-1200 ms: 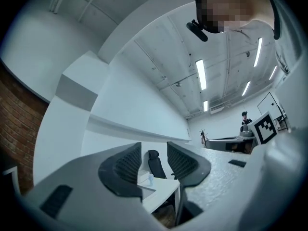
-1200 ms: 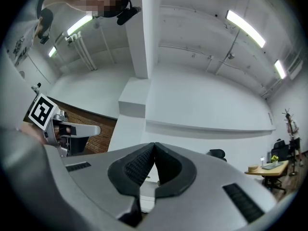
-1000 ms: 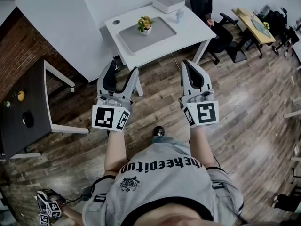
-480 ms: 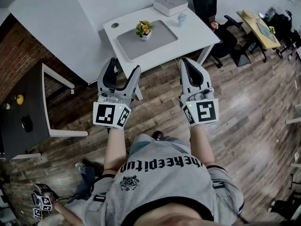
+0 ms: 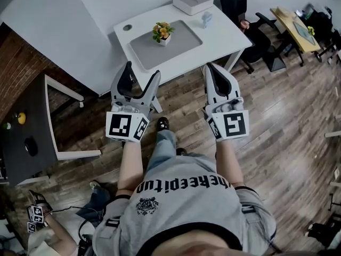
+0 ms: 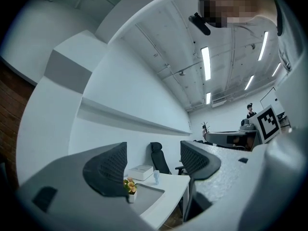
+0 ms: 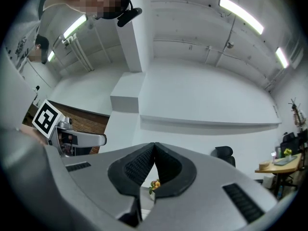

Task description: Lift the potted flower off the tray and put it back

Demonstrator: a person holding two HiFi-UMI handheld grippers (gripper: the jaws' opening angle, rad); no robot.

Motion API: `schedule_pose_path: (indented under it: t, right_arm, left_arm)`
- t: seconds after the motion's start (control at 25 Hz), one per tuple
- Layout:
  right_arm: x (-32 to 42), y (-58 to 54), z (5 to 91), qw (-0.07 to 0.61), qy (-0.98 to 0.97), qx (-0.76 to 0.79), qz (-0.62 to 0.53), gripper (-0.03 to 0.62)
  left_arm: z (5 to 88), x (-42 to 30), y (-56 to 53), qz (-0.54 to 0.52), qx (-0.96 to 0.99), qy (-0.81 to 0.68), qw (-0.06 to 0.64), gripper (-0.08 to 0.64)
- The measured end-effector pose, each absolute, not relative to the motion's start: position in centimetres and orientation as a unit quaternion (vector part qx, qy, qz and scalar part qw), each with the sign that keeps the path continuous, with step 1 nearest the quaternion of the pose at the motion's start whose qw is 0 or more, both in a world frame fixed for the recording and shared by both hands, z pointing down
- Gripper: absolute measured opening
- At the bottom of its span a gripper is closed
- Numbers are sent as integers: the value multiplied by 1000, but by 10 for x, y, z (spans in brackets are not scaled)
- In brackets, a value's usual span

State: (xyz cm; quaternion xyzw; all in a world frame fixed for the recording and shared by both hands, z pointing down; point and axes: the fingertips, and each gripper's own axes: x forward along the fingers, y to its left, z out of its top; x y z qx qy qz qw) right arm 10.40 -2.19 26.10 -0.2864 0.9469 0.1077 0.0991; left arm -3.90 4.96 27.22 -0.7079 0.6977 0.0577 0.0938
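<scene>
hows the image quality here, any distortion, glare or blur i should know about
Head view: evenly lit and sharp, but wide-angle bending curves the white table edges, and the potted flower is small. Left gripper view: heavy fisheye with dark corners, and the ceiling light strips are plain white. Right gripper view: same fisheye and dark rim, with one bright strip; the flower shows only as a sliver.

White box [image 5: 193,1], perhaps a small bottle [image 5: 206,18], on white desk [image 5: 224,36].

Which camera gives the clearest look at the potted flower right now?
The head view: the potted flower stands whole on the tray. The left gripper view shows it partly hidden; the right gripper view, only a glimpse.
</scene>
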Motion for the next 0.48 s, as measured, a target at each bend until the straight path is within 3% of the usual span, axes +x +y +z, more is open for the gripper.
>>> schedule_pose_path:
  t: [0.48]
  right_arm:
    - [26,-115,262,94,938,-314,108,3]
  left_arm:
    - [281,-117,-55,60,-740,665,76,334]
